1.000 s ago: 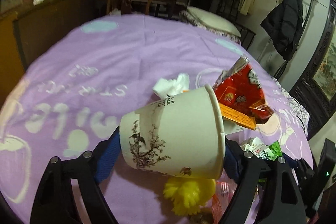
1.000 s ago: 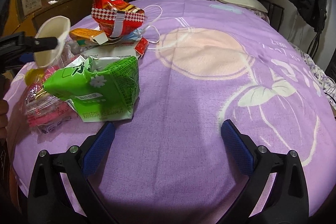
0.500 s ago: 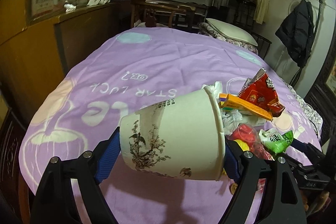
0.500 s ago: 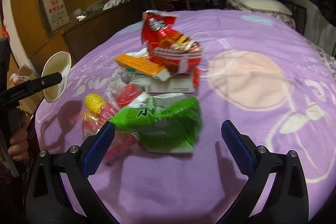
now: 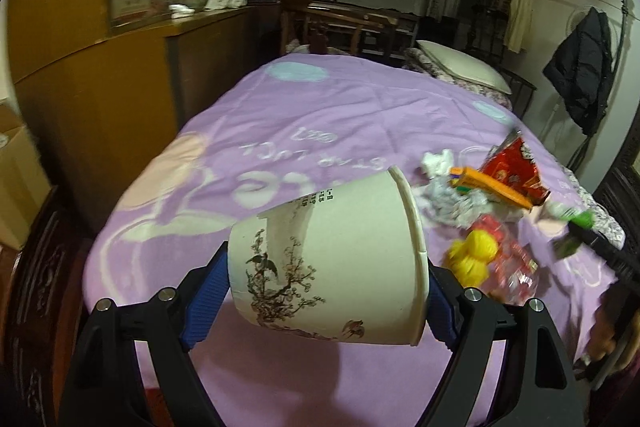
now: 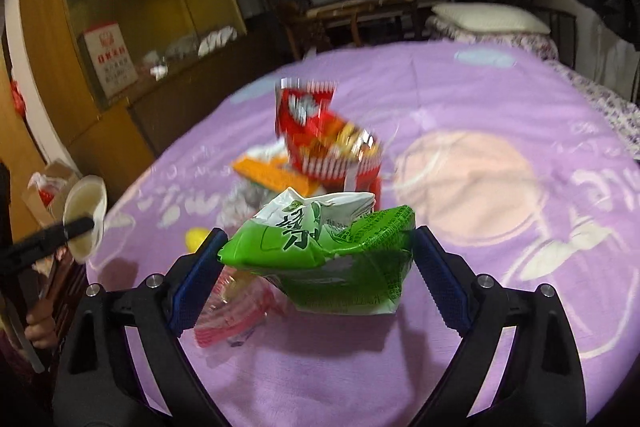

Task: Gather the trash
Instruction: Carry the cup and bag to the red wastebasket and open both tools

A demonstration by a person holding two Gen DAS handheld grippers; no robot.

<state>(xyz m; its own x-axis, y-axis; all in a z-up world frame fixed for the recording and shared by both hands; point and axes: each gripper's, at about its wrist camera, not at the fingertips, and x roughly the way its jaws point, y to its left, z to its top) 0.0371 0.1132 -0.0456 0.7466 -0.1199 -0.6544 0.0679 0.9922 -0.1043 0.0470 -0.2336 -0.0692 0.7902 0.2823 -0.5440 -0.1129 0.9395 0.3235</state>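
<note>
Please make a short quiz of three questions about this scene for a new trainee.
1. True or false: the left gripper holds the paper cup on its side.
2. What lies between the right gripper's closing jaws? A) green bag B) yellow ball C) tissue
3. What colour is the bedspread?

Key: 1 true. 2 A, the green bag. 3 purple.

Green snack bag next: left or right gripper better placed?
Right. The green snack bag already sits between the right gripper pads as its jaws are closing. The left gripper is full, clamped on the paper cup.
</note>
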